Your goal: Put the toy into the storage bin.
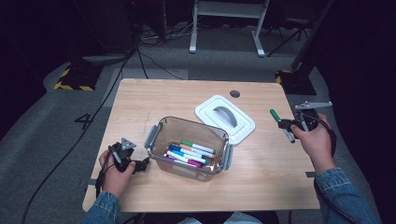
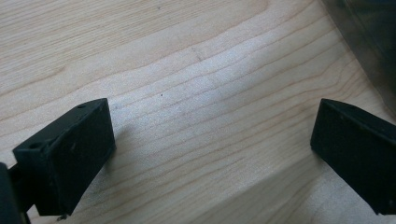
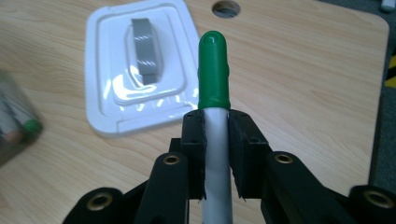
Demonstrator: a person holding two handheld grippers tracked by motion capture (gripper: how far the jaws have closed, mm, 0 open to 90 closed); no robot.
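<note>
Wooden table [image 1: 140,98], w/ clear plastic bin [image 1: 189,147] at centre, lid off; white lid [image 1: 225,119] lies just behind-right of it. Approx 6 markers [image 1: 191,153] already in bin. One left, by the look of it: green-capped marker [image 3: 214,70], clamped in right gripper [image 3: 215,122] above table's right side, not yet over bin. Left gripper [image 2: 212,135] gapes wide, nothing in it, resting on table beside bin. Lid prob. goes on last.

Pale matt wood-grain table [image 1: 271,163], glossy white plastic lid [image 3: 112,88], smooth green-capped marker [image 3: 214,70], clear plastic box [image 1: 187,128]
</note>
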